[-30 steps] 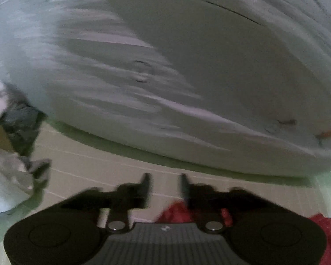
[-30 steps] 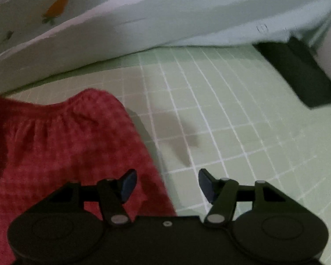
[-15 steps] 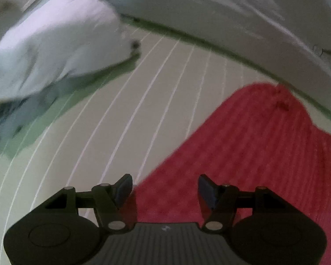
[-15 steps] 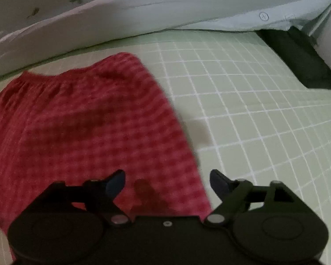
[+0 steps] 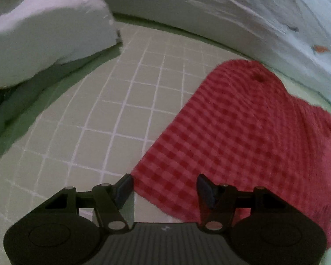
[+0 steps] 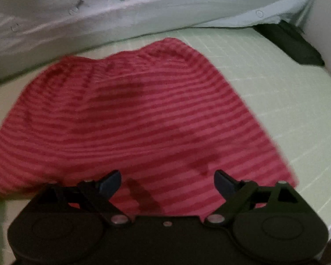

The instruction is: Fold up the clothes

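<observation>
From your left wrist camera, the red checked garment (image 5: 242,137) lies spread flat on the pale green gridded mat (image 5: 112,119), and its near left corner sits right between the fingers of your left gripper (image 5: 164,186). That gripper is spread wide and holds nothing. The corner is close to the left finger, so shift slightly right before you close, and you'll pinch cloth rather than mat. A white bundle (image 5: 44,37) rests at the far left, well apart from the garment — leave it alone.

From your right wrist camera, the garment (image 6: 139,119) fills the middle of the view, its gathered far edge near the pale carrot-print bedding (image 6: 143,13) and its near hem just under your right gripper (image 6: 166,181). This gripper is also spread apart and empty, hovering over the hem a little inside the right corner. The picture is smeared, so I can't be sure how close the fingertips are to the cloth.

I'd judge the step in hand as taking the two near corners for the first fold. Move your right gripper outward toward the right corner, lower both together, and grip only the top layers at the very edge — then lift evenly so the hem stays straight as you carry it toward the far edge.
</observation>
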Demonstrator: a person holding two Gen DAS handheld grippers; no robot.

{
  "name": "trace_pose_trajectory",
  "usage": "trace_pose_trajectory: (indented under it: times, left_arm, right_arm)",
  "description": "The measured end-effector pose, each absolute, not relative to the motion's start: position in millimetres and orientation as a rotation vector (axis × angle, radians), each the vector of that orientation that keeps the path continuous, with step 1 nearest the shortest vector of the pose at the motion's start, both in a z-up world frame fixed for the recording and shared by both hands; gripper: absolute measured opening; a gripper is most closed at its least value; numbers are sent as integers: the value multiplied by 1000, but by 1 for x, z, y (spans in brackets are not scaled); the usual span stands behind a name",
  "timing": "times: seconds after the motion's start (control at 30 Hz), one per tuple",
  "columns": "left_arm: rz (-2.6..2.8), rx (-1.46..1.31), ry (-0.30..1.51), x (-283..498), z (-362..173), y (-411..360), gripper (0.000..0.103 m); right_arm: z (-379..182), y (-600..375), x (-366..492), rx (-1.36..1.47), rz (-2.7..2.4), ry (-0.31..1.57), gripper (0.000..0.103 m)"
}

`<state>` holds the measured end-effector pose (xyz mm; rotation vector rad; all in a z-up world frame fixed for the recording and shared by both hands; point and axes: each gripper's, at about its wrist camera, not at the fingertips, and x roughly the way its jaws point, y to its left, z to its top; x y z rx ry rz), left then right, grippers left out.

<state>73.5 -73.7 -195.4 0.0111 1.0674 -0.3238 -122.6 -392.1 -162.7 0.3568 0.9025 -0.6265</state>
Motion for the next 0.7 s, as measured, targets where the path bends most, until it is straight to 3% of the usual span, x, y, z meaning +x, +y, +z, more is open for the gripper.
trace_pose_trajectory:
  times: [0.17, 0.47, 0.7]
  left_arm:
    - [-411, 85, 1072, 77, -195, -63, 64]
    - [-484, 194, 1015, 93, -196, -60, 64]
    - [-495, 174, 995, 94, -200, -62, 63]
  right_arm:
    - [-167, -333, -107, 374, -668, 878, 89]
    - [-178, -286, -70, 463, -707, 877, 61]
    - [-175, -282, -55, 539, -707, 851, 58]
